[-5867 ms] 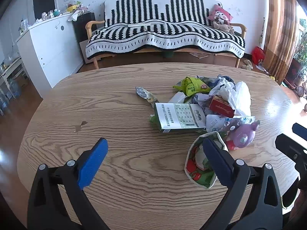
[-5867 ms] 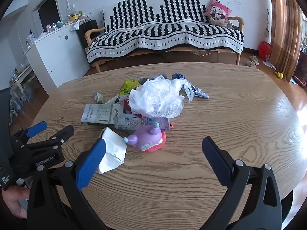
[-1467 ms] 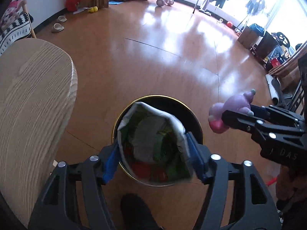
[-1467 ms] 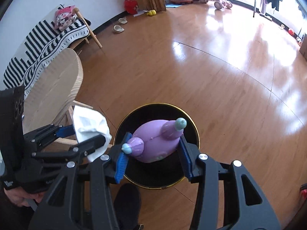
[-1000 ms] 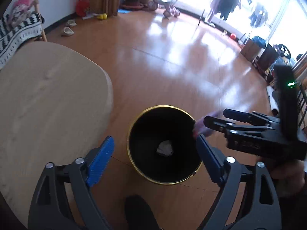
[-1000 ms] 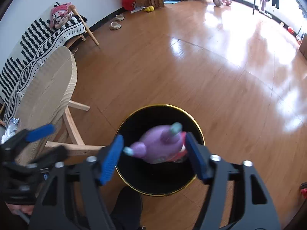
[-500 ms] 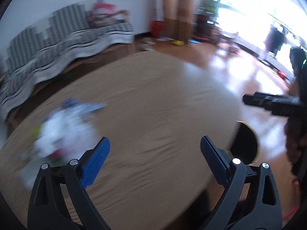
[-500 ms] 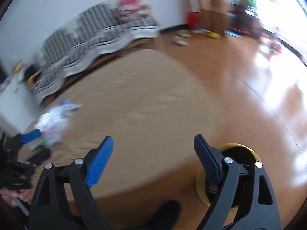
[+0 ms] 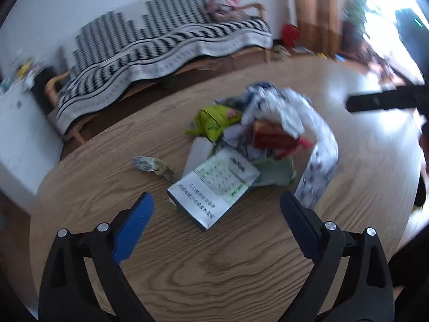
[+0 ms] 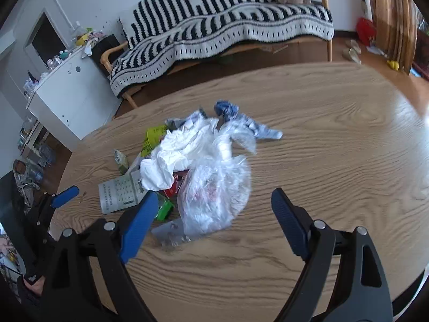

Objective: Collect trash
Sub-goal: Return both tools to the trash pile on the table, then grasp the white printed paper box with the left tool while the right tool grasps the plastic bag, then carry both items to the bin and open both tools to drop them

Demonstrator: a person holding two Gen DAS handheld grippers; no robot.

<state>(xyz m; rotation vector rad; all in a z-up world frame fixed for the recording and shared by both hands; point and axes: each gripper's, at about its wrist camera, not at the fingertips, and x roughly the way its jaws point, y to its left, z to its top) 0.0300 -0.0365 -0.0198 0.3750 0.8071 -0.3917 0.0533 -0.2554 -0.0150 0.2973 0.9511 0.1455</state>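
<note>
left view: both loads are dropped in the bin and i'm back over the desk point(image 9: 241, 268); left tongs point(image 9: 214, 214) have just spread, released and empty. the white box point(image 9: 214, 187) points its long side toward them.

right view: right tongs point(image 10: 211, 212) just widened, empty, above the plastic bag point(image 10: 214, 193).

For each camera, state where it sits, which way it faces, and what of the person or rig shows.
Left wrist: on the left gripper, angled down at the table and trash pile; its open jaws show, the right gripper at right.
Right wrist: on the right gripper, angled down at the plastic bag; open jaws show, the left gripper at left.
Shared: pile, table, striped sofa.
</note>
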